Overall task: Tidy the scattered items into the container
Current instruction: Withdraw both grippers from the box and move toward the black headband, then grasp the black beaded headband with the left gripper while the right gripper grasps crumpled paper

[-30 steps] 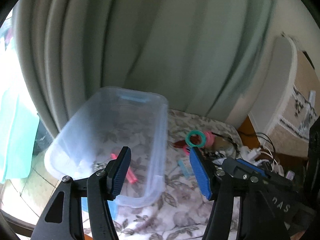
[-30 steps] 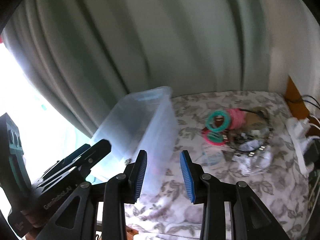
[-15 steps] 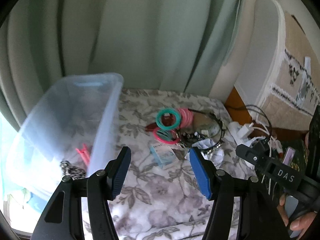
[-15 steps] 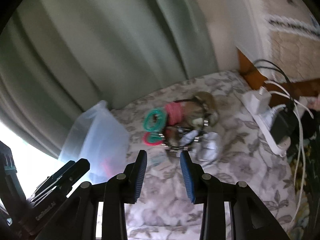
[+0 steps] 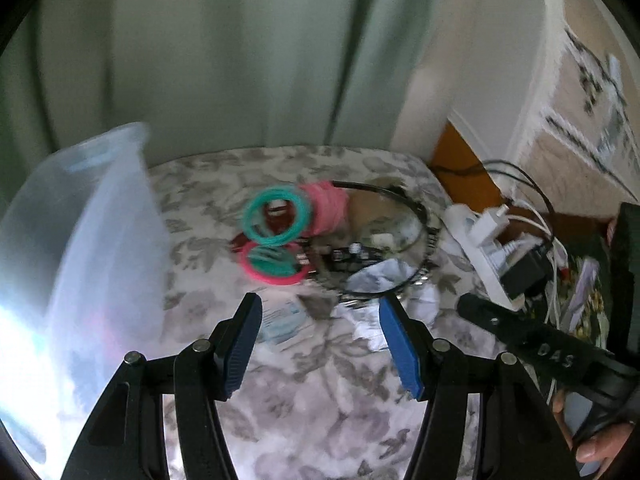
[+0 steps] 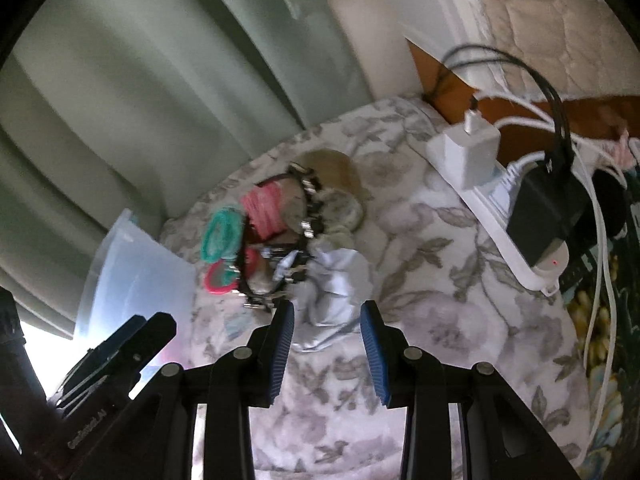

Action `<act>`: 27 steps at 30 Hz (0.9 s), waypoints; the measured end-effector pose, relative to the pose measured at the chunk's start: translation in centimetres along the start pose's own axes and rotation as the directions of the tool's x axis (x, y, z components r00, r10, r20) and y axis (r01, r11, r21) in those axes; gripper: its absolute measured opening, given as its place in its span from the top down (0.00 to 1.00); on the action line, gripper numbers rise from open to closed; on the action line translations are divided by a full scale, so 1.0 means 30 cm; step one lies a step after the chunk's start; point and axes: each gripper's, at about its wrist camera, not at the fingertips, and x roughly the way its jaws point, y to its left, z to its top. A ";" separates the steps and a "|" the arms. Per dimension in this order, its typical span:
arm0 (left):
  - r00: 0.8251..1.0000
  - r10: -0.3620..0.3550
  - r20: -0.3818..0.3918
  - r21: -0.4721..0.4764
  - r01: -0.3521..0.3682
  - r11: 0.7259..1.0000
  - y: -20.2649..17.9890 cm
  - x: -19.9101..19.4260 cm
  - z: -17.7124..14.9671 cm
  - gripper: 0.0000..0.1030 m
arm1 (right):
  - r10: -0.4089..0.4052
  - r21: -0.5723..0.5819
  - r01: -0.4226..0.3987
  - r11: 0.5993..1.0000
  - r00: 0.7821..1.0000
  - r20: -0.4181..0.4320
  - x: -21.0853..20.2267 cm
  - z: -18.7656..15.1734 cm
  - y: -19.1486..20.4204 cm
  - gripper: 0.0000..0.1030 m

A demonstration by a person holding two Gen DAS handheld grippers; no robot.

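Note:
A clear plastic bin (image 5: 80,248) stands at the left on a floral cloth (image 5: 320,400); it also shows in the right wrist view (image 6: 136,276). A heap of small items lies in the middle: teal hair ties (image 5: 276,216), pink hair ties (image 5: 328,208), a pink-rimmed round piece (image 5: 272,266), a black studded band (image 6: 308,208), a crumpled white piece (image 6: 336,276) and a small light-blue packet (image 5: 280,320). My left gripper (image 5: 320,320) is open and empty, just short of the heap. My right gripper (image 6: 327,320) is open and empty, right before the crumpled white piece.
A white power strip (image 6: 500,216) with a white plug, a black adapter (image 6: 548,208) and several cables lies at the right edge of the cloth. Green curtains (image 5: 240,60) hang behind. A quilted mattress (image 6: 540,20) stands at the far right.
Both grippers have swung right, away from the bin and toward the heap, and moved closer to it. Both stay open and empty.

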 end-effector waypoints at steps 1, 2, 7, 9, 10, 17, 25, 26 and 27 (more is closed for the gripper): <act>1.000 -0.012 -0.002 0.016 0.012 1.000 -0.015 0.014 0.005 0.40 | -0.005 0.008 0.005 1.000 1.000 -0.006 0.010 0.001 -0.013 0.63; 1.000 -0.024 -0.005 0.033 0.024 0.999 -0.031 0.029 0.010 0.40 | -0.009 0.016 0.009 1.000 1.000 -0.012 0.019 0.001 -0.026 0.63; 0.996 -0.081 -0.029 0.124 0.084 0.989 -0.126 0.114 0.037 0.40 | -0.025 0.049 0.027 0.998 0.999 -0.036 0.050 -0.001 -0.084 0.63; 0.996 -0.083 -0.036 0.162 0.087 0.983 -0.156 0.144 0.041 0.40 | -0.036 0.064 0.038 0.997 0.999 -0.040 0.056 0.003 -0.110 0.63; 0.996 -0.079 -0.038 0.176 0.085 0.981 -0.168 0.160 0.043 0.40 | -0.043 0.073 0.046 0.996 0.998 -0.043 0.057 0.004 -0.125 0.63; 0.997 -0.052 -0.050 0.245 0.063 0.967 -0.215 0.258 0.052 0.40 | -0.047 0.122 0.055 0.991 0.997 -0.065 0.079 0.004 -0.201 0.63; 0.994 -0.095 -0.057 0.246 0.106 0.963 -0.234 0.309 0.074 0.75 | -0.046 0.135 0.056 0.989 0.996 -0.081 0.098 0.002 -0.225 0.63; 0.993 -0.103 -0.057 0.242 0.114 0.964 -0.233 0.310 0.076 0.77 | -0.044 0.135 0.055 0.989 0.996 -0.082 0.105 0.007 -0.223 0.63; 0.992 -0.110 -0.056 0.239 0.120 0.964 -0.231 0.311 0.078 0.77 | -0.042 0.135 0.053 0.989 0.996 -0.082 0.106 0.008 -0.220 0.63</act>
